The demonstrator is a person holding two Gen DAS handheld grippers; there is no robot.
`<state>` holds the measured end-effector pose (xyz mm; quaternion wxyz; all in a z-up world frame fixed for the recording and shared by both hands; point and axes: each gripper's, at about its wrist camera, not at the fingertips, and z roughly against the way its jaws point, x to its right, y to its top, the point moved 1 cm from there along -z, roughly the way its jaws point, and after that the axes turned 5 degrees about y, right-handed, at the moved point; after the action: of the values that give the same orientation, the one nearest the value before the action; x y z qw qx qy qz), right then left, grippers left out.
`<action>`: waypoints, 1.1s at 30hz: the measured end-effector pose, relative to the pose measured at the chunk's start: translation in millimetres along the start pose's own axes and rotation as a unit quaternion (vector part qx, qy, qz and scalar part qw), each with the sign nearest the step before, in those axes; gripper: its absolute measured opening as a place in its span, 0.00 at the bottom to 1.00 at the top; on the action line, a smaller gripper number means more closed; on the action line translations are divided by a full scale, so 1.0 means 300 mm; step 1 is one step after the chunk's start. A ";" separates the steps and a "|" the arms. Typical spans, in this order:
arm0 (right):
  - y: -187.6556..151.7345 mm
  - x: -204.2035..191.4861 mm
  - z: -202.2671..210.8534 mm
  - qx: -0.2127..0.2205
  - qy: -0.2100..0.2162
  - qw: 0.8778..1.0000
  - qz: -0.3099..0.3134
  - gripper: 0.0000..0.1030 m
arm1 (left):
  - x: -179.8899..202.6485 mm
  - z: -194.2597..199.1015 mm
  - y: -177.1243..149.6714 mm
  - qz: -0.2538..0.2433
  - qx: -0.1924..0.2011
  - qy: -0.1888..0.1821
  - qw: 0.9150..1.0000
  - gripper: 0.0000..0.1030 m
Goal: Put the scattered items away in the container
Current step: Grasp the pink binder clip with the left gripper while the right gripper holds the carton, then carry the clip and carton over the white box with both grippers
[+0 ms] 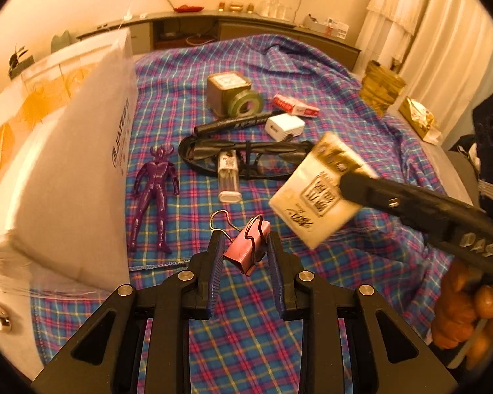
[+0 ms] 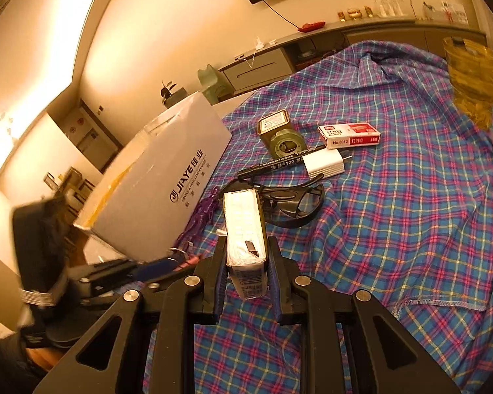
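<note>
1. The left gripper (image 1: pixel 245 249) has a pink binder clip (image 1: pixel 248 249) between its two fingers. The fingers look pressed on the clip's sides, and the clip seems lifted off the plaid cloth (image 1: pixel 246 321).
2. The right gripper (image 2: pixel 248 269) squeezes a white and gold tissue pack (image 2: pixel 245 229) by its two flat sides. The pack's long side points straight ahead, away from the gripper.
3. The big white box (image 1: pixel 82 170) is most likely the container. It sits on the left of both grippers, and its top is hard to see from here. The left gripper is nearer to it, so the clip has the shorter trip. The pack must swing left and over the wall.
4. Farther off on the cloth lie a purple toy figure (image 1: pixel 154 197) just beside the box, a small clear bottle (image 1: pixel 229 179), and black glasses (image 1: pixel 246 161).
5. Past those are a black marker (image 1: pixel 235 123), a white charger (image 1: pixel 284 127), a roll of green tape (image 1: pixel 245 103), and a red staple box (image 1: pixel 295 105).
</note>
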<state>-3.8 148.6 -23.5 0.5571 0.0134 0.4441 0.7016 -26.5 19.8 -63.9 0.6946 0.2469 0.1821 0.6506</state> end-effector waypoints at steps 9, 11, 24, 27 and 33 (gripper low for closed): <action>-0.020 -0.078 -0.013 -0.012 -0.059 0.996 0.059 0.22 | -0.020 0.106 -0.036 -0.004 0.014 -0.004 1.000 0.26; -0.020 -0.096 -0.014 -0.013 -0.069 0.995 0.065 0.22 | -0.034 0.132 -0.049 -0.003 0.017 -0.006 1.000 0.26; -0.055 -0.270 0.028 -0.012 -0.108 0.989 0.101 0.22 | -0.101 0.295 -0.077 0.011 0.052 -0.029 0.998 0.26; -0.042 -0.320 0.051 -0.008 -0.113 0.987 0.114 0.22 | -0.126 0.332 -0.083 0.018 0.061 -0.032 0.997 0.26; -0.018 -0.412 0.095 -0.002 -0.124 0.982 0.139 0.22 | -0.188 0.396 -0.087 0.034 0.076 -0.037 0.996 0.26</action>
<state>61.8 67.9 49.1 0.5050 0.1609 0.3636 0.7661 57.9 -49.7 13.5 0.6577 0.3294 0.1966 0.6483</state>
